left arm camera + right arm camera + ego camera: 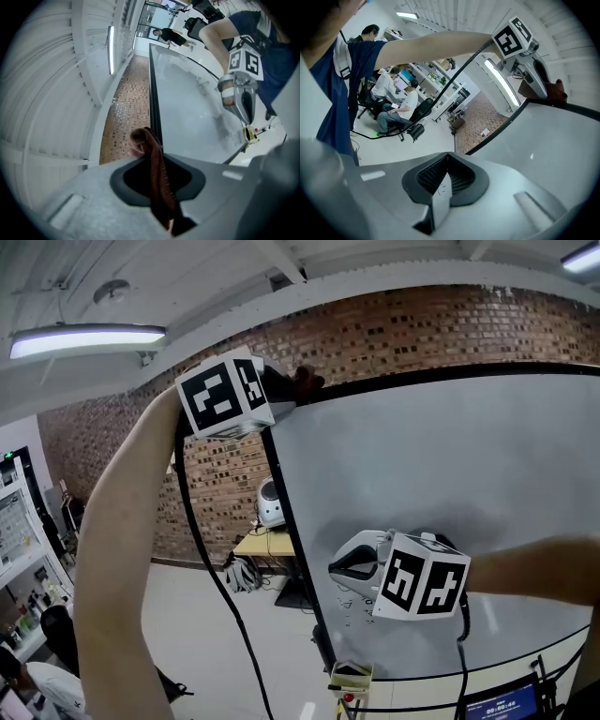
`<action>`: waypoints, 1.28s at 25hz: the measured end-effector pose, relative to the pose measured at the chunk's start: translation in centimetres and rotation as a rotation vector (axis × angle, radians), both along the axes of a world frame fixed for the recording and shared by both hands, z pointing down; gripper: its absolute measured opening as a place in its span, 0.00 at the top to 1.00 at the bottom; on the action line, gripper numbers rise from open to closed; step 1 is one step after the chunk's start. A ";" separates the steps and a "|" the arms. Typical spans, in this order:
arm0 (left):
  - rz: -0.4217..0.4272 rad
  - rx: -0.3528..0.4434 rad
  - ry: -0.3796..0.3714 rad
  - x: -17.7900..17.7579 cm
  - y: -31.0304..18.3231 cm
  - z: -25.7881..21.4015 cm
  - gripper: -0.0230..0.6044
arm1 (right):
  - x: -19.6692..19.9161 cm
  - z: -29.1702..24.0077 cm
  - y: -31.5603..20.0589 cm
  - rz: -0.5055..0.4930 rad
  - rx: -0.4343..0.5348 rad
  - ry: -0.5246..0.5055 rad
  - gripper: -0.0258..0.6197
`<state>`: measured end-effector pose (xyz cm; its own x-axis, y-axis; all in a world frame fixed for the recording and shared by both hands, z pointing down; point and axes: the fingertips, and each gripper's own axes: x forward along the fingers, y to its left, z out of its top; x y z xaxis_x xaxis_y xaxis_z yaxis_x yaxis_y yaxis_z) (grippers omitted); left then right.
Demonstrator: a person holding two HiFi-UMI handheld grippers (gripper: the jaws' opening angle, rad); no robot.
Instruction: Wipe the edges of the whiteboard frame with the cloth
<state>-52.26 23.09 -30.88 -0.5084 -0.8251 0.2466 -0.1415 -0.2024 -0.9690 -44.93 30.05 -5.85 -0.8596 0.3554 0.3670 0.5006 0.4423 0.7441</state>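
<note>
Only L gripper view: cloth point(157, 178) pinched.

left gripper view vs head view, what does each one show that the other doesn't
Only the left gripper view: the left gripper seen from behind its jaws, which are clamped on the brown cloth at the frame's edge. Only the head view: that gripper's marker cube and the raised left arm. Both: the whiteboard, its black frame, the right gripper close to the board, and the brick wall.
</note>
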 end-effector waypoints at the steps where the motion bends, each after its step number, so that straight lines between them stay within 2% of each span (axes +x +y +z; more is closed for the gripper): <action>1: 0.006 -0.004 0.002 0.5 -0.4 0.0 0.85 | 0.2 0.1 -0.2 0.003 -0.002 0.000 0.95; 7: 0.025 -0.037 0.016 2.8 -2.0 0.2 0.85 | 1.9 0.7 -1.3 0.026 -0.008 0.010 0.95; 10: 0.025 -0.051 0.047 5.3 -2.3 -0.3 0.85 | 4.4 -0.5 -1.5 0.042 -0.022 0.008 0.95; 15: 0.042 -0.056 0.056 8.6 -2.9 -1.5 0.85 | 8.3 -1.5 -2.2 0.083 -0.032 0.017 0.95; 24: 0.033 -0.106 0.042 7.5 -4.4 0.7 0.85 | 8.5 0.2 -5.2 0.165 -0.065 0.031 0.95; 28: 0.018 -0.079 0.058 7.6 -3.9 0.6 0.85 | 8.3 -0.1 -6.7 0.173 -0.077 0.016 0.95; 32: 0.123 -0.004 0.151 8.7 -2.7 3.0 0.85 | 8.5 0.7 -6.9 0.186 -0.130 0.049 0.95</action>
